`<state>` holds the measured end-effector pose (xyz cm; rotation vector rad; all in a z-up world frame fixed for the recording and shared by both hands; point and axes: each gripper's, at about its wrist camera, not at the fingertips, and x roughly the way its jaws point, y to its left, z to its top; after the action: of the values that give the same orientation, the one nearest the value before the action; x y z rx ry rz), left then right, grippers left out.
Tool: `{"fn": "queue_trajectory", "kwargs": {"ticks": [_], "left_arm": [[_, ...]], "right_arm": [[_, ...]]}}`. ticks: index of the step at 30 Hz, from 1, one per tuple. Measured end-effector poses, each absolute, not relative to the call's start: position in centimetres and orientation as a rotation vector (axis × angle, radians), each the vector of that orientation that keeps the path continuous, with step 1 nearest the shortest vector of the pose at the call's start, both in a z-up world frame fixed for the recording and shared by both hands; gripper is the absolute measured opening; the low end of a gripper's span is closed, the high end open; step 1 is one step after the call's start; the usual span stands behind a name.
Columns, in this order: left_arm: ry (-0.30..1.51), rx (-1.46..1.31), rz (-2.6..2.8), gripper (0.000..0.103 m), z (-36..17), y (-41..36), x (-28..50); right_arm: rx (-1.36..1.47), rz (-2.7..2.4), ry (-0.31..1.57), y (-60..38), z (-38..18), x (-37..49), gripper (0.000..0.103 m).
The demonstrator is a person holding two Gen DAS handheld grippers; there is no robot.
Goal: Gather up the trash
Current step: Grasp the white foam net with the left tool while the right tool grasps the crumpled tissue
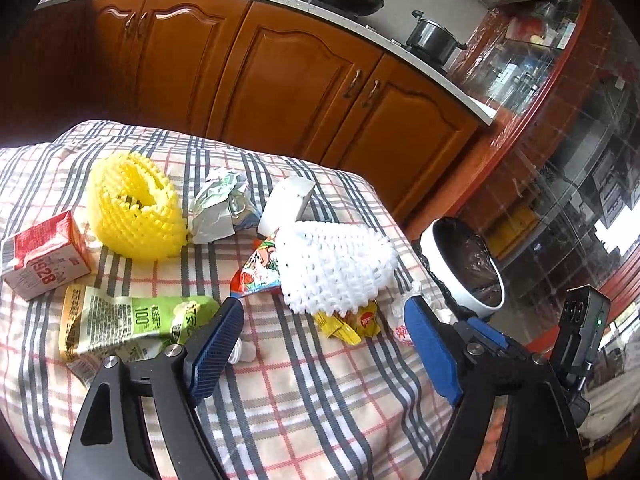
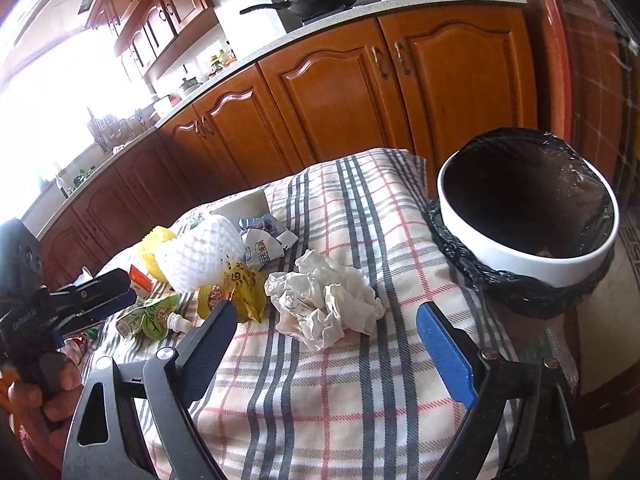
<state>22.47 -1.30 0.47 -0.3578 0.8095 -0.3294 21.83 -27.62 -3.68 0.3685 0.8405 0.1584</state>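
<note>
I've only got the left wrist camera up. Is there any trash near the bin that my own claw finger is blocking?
Observer: Yes. The right wrist view shows a crumpled white paper wad on the tablecloth, just left of the trash bin.
Operator: Is the right claw holding anything?
Observer: No. The right claw is open and empty, and the wad lies just ahead, between its fingers.
Operator: Can you see my left claw from there?
Observer: Yes. The left claw is at the left edge of that view, near the green pouch, with a hand gripping its handle.
</note>
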Motion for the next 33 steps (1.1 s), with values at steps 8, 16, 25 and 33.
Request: {"fn": "queue_trajectory", "kwargs": {"ticks": [8, 16, 25, 33], "left_arm": [[0.835, -0.293, -0.331, 0.072, -0.3, -2.8, 27.1], [0.836, -0.285, -0.393, 0.015, -0.4, -3.3, 27.6], [0.74, -0.248, -0.445, 0.015, 2.4, -4.2, 24.3], [0.734, -0.181, -0.493, 0.015, 2.4, -7.2, 23.8]], "right_arm": [[0.329, 0.165, 0.892, -27.1, -5.4, 24.6, 0.079], [0.351, 0.208, 0.898, -27.3, -5.5, 24.3, 0.026], [0.396, 0.222, 0.831, -28.9, -2.8, 22.3, 0.021], [0.417, 0.166, 0.772, -31.7, -1.1, 20.7, 0.02]]}}
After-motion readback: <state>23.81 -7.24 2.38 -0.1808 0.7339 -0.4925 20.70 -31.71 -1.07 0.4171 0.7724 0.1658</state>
